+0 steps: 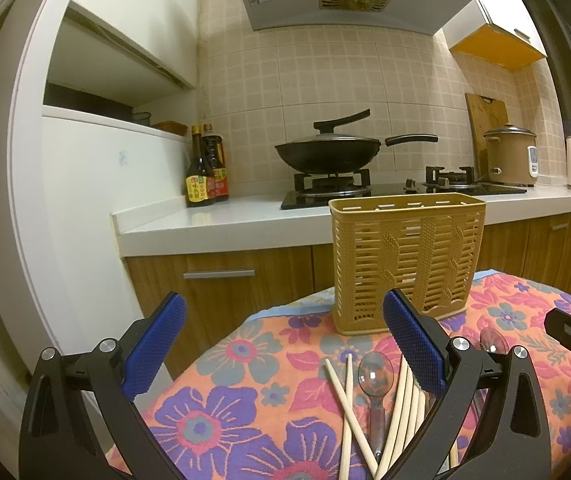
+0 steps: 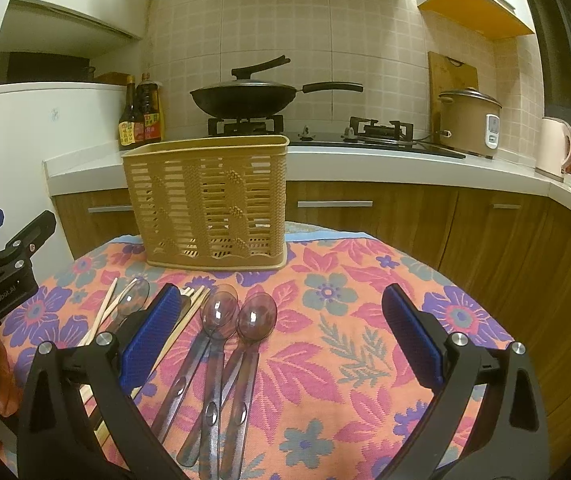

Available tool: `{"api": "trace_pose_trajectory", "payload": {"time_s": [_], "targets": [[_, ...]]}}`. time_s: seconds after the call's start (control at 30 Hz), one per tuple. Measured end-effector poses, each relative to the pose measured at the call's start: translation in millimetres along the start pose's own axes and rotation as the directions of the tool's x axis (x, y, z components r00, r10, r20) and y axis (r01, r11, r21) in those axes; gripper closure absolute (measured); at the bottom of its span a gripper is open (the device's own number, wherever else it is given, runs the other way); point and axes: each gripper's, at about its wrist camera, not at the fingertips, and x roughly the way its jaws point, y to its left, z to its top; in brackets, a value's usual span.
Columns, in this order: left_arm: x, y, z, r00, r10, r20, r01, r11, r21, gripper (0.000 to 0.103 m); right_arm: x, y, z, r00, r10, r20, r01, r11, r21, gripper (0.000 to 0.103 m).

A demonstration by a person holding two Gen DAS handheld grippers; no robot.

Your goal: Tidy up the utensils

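Here, the left gripper [image 1: 285, 344] gapes wide and empty, chopsticks [image 1: 349, 412] pointing lengthwise ahead under its right finger, while the right gripper [image 2: 281, 336], equally wide, has spoons [image 2: 221, 344] lying lengthwise inside its left finger, basket [image 2: 209, 200] beyond.

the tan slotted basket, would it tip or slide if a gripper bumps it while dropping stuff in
The tan slotted basket looks like thin plastic and appears to hold nothing, so it is probably light. It stands tall on a narrow base, so a push near the rim could tip it. The flowered cloth beneath may resist sliding, which would favour tipping instead.
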Motion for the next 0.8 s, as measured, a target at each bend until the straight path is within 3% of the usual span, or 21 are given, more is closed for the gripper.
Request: {"api": "trace_pose_trajectory", "payload": {"time_s": [0.43, 0.8], "targets": [[14, 17, -1, 0.997, -0.035, -0.063, 0.03, 0.996, -0.085, 0.008, 3, 2, -2, 1.0, 0.001, -0.012, -0.001, 1.0, -0.008, 0.008], [11, 16, -1, 0.998, -0.029, -0.056, 0.024, 0.996, -0.082, 0.008, 3, 3, -2, 1.0, -0.001, -0.011, 0.001, 1.0, -0.01, 0.008]]}}
